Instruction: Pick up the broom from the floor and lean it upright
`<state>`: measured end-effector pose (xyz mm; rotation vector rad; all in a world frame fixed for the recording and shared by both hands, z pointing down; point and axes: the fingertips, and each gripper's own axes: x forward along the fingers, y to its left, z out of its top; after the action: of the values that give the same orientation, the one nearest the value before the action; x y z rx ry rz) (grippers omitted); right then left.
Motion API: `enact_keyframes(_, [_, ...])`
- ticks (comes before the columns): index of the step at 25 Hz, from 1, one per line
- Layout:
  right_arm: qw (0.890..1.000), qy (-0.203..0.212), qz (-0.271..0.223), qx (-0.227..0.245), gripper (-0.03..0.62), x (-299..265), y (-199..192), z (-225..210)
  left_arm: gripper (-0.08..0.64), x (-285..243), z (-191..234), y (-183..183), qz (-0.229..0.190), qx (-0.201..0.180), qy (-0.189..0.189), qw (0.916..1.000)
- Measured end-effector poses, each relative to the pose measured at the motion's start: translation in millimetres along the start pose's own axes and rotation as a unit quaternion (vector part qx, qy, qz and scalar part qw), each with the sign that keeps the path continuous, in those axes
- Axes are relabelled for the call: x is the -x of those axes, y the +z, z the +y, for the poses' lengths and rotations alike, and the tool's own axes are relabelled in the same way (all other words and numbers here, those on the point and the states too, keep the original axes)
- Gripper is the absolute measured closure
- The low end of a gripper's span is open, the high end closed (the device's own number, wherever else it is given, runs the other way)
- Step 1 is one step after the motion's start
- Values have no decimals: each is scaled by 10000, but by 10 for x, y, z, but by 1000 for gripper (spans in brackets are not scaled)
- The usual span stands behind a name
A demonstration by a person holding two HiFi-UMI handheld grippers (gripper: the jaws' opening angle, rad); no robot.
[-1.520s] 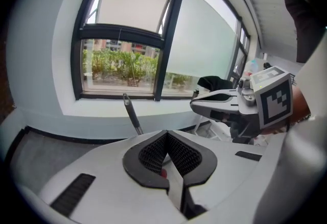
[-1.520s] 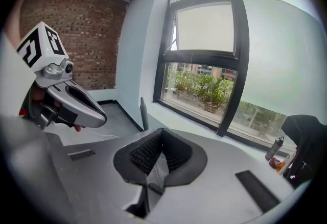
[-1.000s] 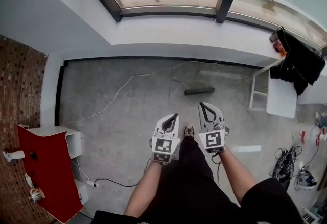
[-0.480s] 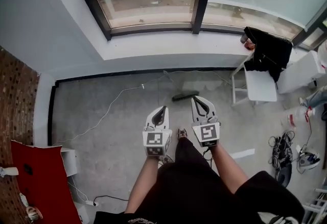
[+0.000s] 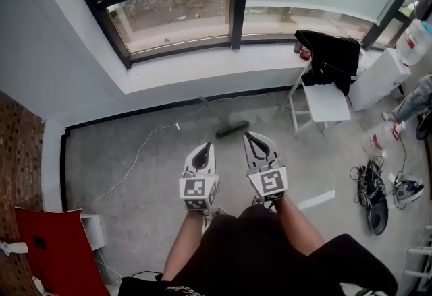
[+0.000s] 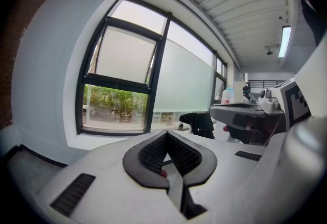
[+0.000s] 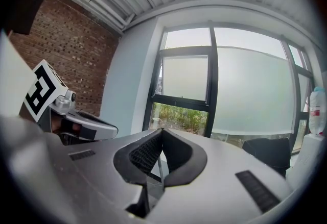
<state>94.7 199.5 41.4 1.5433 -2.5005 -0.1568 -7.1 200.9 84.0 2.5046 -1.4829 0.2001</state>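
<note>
The broom has a dark head (image 5: 233, 129) on the concrete floor below the window. Its thin handle (image 5: 208, 107) runs up and left toward the wall; whether it rests against the wall I cannot tell. My left gripper (image 5: 205, 147) and right gripper (image 5: 252, 135) are held side by side in front of the person, short of the broom head. Both are shut with nothing in them. In the left gripper view the left gripper (image 6: 166, 133) points almost level at the window, and in the right gripper view the right gripper (image 7: 162, 130) does the same.
A white chair (image 5: 326, 104) with a black garment (image 5: 331, 52) stands at the right by the sill. A white cable (image 5: 135, 154) trails across the floor at the left. A red panel (image 5: 50, 247) leans at the lower left. Cables and gear (image 5: 373, 195) lie at the right.
Both grippers have risen and tipped up toward level, staying shut and empty. The head view has swung up to show more window, and the broom head now sits closer to the fingertips.
</note>
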Motion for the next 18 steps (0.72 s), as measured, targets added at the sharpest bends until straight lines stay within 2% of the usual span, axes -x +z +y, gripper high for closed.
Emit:
enact_keyframes(5, [9996,152,10,238,584,167,-2,-65,554,21,-175,137,-130,-152,-86,9998])
enact_keyframes(9, [9998,163,-87,-10,584,327,41,-189,554,10,-408,174,-197,-193,-139,9995])
enact_keyframes(13, [9993,261,-113,253,584,463,5,-321,554,-37,-612,132,-154,-192,-205,9995])
enact_keyframes(18, [9987,382,-175,278,584,604,9,-404,554,-2,-750,145,-150,-182,-165,9996])
